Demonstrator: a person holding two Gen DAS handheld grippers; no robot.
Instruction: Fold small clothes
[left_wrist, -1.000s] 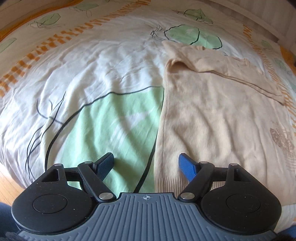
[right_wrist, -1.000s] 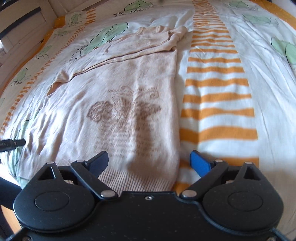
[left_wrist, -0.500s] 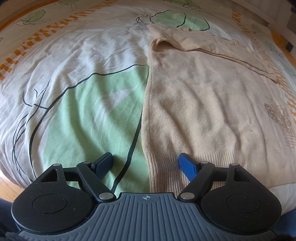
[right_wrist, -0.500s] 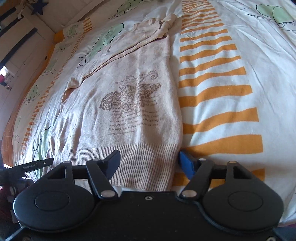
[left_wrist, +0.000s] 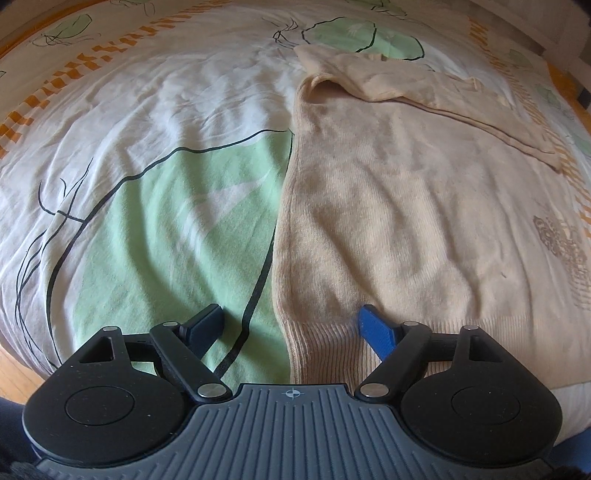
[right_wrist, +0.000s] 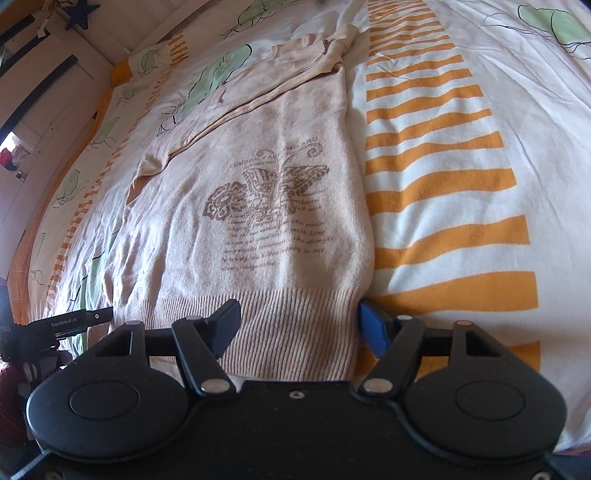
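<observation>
Both grippers lined up on the hem corners, ready to pinch

The left gripper (left_wrist: 290, 325) and right gripper (right_wrist: 297, 325) each straddle a corner of the ribbed hem (right_wrist: 291, 332), jaws apart, right ones just narrowed. Best pinch both layers evenly before lifting. Beyond: one beige sweater (right_wrist: 266, 206), sleeves folded across, on one duvet (right_wrist: 461, 184).
</observation>
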